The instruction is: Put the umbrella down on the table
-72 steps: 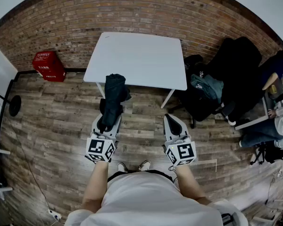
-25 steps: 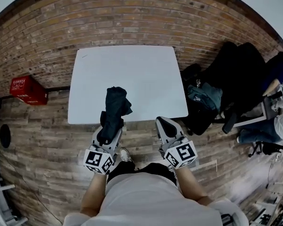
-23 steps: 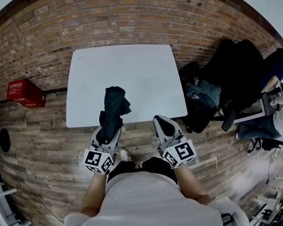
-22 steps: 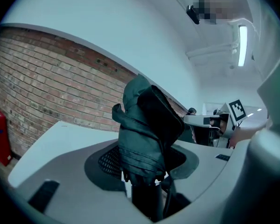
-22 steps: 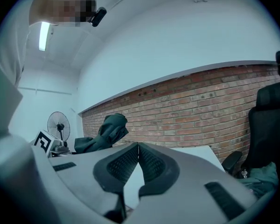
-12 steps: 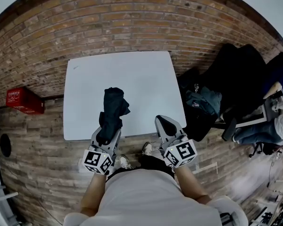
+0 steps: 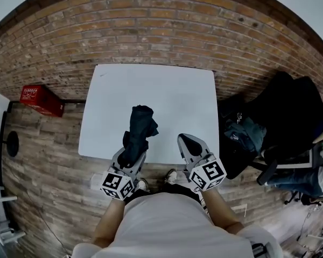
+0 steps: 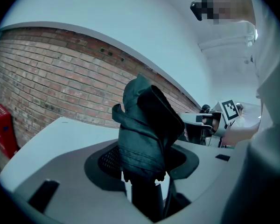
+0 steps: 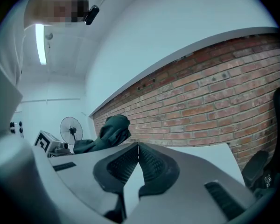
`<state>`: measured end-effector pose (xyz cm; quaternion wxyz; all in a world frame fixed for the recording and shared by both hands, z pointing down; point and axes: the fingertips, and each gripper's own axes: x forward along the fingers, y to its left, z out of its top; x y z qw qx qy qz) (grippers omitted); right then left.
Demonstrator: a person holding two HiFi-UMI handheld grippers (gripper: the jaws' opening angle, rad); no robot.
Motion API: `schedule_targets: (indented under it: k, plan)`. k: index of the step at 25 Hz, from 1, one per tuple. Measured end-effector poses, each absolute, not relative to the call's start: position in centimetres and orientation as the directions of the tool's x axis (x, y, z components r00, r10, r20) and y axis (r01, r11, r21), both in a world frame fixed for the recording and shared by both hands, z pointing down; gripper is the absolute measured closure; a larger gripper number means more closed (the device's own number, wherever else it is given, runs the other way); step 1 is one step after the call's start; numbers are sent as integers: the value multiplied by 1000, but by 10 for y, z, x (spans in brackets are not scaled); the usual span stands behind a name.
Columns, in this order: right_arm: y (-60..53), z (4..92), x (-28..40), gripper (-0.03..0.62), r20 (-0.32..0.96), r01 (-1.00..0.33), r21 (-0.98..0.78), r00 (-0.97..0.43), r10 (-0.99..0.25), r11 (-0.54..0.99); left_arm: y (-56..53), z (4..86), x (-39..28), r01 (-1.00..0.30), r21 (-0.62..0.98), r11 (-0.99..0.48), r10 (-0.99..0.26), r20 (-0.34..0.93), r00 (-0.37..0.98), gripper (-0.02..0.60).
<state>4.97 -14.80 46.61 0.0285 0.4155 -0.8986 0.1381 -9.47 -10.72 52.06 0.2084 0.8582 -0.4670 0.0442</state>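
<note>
A folded dark umbrella (image 7: 140, 131) sticks out forward from my left gripper (image 7: 132, 153), which is shut on its lower end. It hangs over the near part of the white table (image 7: 167, 87), above the surface. In the left gripper view the umbrella (image 8: 147, 129) rises between the two jaws of the left gripper (image 8: 147, 178) and hides the gap between them. My right gripper (image 7: 185, 140) is to the right of it over the table's near edge, shut and empty, its tips meeting. From the right gripper (image 9: 138, 146) the umbrella (image 9: 113, 129) shows at the left.
A brick wall (image 7: 167, 31) runs behind the table. A red crate (image 7: 40, 100) stands on the wooden floor at the left. Dark chairs and bags (image 7: 269, 130) crowd the table's right side. A standing fan (image 9: 71, 127) is off to the left.
The person has stepped up to the table. Both grippers have moved forward from over the floor to over the table's near edge, the umbrella still in the left one.
</note>
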Motion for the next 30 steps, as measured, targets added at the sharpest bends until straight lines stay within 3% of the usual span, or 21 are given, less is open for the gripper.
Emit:
schedule_targets:
  k: [7,15,30]
  plan:
    - [-130,487,29,574,239,-723,-226,-691,-682,653,-135,545,-110,-851,301,-431,-797,315,515,356]
    - [-129,489,43,574,255,-755,-206,-655,-711,622,-190,589,-111,-888,222,-404,-793,400,460,354]
    - [-117,491,84,574,286,-812,-164,-583,-761,561,-242,700,-62,-874,149,-462,-638,628,444,356]
